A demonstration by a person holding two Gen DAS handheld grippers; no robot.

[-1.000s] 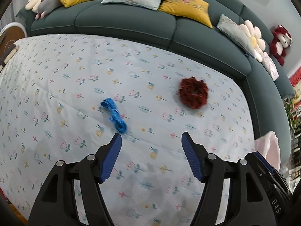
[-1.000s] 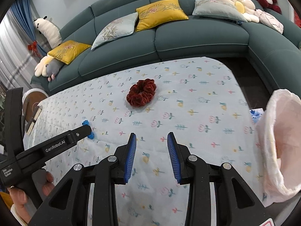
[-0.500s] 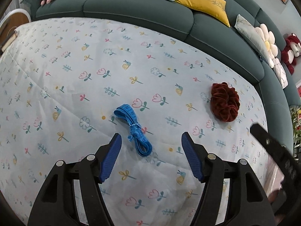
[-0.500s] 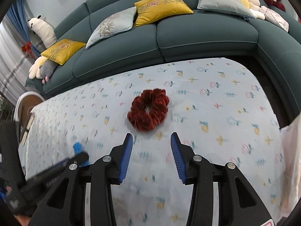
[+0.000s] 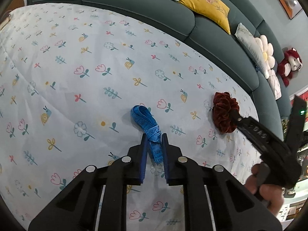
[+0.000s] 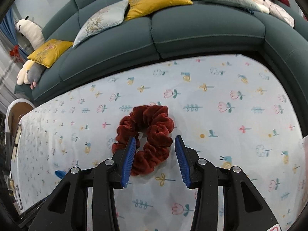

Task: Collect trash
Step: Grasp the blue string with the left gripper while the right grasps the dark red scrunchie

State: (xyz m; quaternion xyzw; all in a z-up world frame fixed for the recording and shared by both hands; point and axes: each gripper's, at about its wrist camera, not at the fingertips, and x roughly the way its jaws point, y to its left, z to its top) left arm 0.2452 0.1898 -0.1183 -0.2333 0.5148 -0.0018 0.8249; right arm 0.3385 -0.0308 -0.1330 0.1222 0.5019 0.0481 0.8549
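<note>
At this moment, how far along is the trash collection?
Nothing looks collected yet. In hand: the left tongs are closing on the blue measuring tape, which is between the jaws and still lying on the flowered cloth. The right tongs are closing around the near side of the dark red scrunchie, not yet pressing it. Left to do: lift both and bin them.

A bundled blue measuring tape (image 5: 148, 127) is laid flat on the flowered cloth (image 5: 77, 57); a crumpled dark red scrunchie (image 6: 146, 136) is set to its right.
</note>
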